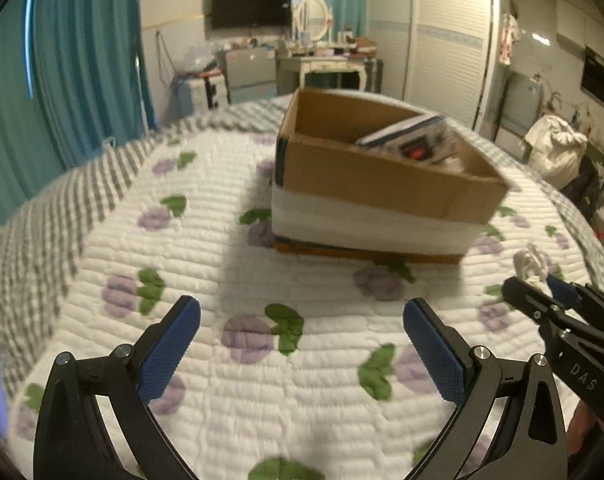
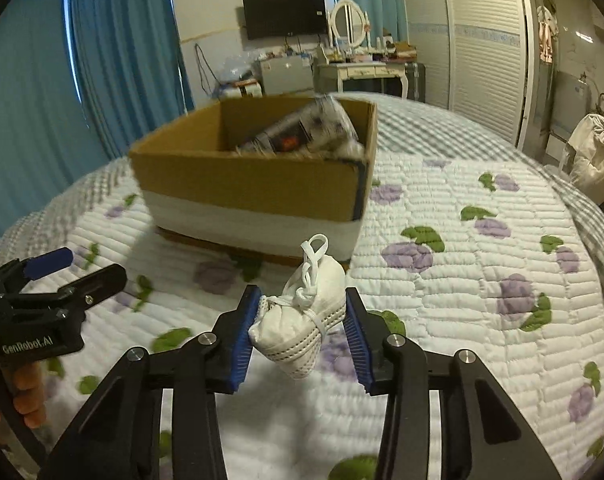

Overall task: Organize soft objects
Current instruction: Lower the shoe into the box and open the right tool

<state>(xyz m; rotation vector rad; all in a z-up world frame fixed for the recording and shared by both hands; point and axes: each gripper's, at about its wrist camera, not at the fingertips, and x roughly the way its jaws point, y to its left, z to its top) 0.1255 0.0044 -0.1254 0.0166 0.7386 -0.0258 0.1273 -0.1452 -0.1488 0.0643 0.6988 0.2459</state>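
The right claw (image 2: 302, 328) has its blue ribbed pads pressed on a small white drawstring fabric pouch (image 2: 302, 316), held above the white quilted bedspread with purple flowers (image 2: 482, 280). At twelve o'clock of the pouch stands an open brown cardboard box (image 2: 253, 196) with a white band, packets tilted inside. At nine o'clock the left claw (image 2: 75, 268) hovers, jaws apart.

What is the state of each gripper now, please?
Left gripper: open, holding nothing, above the quilt.
Right gripper: closed on a small white shoe, before the cardboard box.
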